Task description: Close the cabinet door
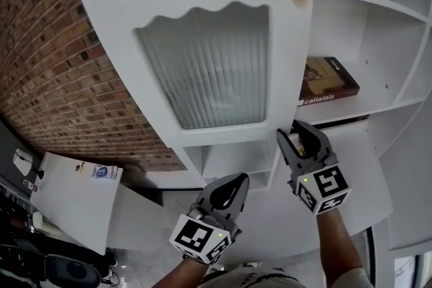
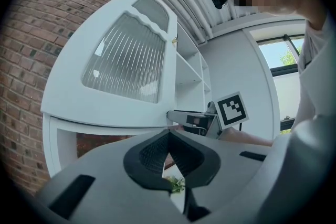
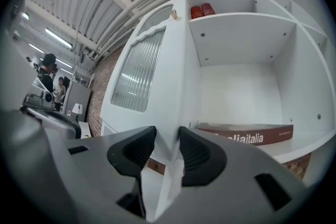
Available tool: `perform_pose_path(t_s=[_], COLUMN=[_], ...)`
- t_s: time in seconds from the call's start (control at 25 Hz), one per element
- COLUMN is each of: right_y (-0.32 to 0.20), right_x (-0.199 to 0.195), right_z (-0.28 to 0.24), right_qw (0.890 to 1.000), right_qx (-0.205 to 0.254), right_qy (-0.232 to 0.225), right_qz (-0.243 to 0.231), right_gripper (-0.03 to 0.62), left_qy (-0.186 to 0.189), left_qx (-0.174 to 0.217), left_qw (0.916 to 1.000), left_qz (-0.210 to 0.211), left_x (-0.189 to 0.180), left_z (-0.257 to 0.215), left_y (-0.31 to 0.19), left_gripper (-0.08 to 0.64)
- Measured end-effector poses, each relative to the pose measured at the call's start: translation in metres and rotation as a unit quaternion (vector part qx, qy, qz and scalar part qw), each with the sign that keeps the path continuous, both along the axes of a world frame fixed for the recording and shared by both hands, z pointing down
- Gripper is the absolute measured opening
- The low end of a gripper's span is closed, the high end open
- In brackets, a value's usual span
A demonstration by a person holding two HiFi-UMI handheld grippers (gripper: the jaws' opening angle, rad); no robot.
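Open compartment right of the cabinet door (image 1: 202, 44): free above the book (image 1: 327, 81) lying flat on the shelf (image 1: 378, 94). Leftward, blocked by the door's free edge, standing between the parted jaws of the right gripper (image 1: 290, 131). Open air beneath the door's lower edge, around the closed left gripper (image 1: 237, 180). Beyond the door, hemmed by the brick wall (image 1: 61, 77).

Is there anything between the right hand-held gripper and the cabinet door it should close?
Nothing. In the right gripper view, the free edge of the cabinet door stands directly between the parted jaws of the right hand-held gripper, with no other thing there.
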State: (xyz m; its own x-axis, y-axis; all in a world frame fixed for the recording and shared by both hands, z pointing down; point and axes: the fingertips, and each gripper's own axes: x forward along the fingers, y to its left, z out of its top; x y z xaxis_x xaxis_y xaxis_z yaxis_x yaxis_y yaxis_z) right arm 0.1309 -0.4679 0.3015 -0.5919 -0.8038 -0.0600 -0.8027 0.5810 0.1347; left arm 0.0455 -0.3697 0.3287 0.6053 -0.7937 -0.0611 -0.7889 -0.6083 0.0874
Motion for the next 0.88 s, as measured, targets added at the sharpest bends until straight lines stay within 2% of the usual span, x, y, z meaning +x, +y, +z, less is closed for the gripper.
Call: perform_pose_path(t_s=[0.6,0.88], right_y=[-0.006,0.005], right_x=[0.001,0.008], right_z=[0.003,0.001], right_qw=[1.0,0.999], right_qx=[0.003,0.009], right_qy=[-0.009,-0.01], right_qz=[0.015,0.049], right_gripper=[0.141,0.141], left_qy=[0.003,0.007], left_qx=[0.0,-0.001], left_qw=[0.9999,1.0], left_qz=[-0.011,-0.003], left_x=[-0.013,-0.015], left_z=[-0.001,-0.002], left_y=[0.001,0.011], left_gripper=[0.011,0.011])
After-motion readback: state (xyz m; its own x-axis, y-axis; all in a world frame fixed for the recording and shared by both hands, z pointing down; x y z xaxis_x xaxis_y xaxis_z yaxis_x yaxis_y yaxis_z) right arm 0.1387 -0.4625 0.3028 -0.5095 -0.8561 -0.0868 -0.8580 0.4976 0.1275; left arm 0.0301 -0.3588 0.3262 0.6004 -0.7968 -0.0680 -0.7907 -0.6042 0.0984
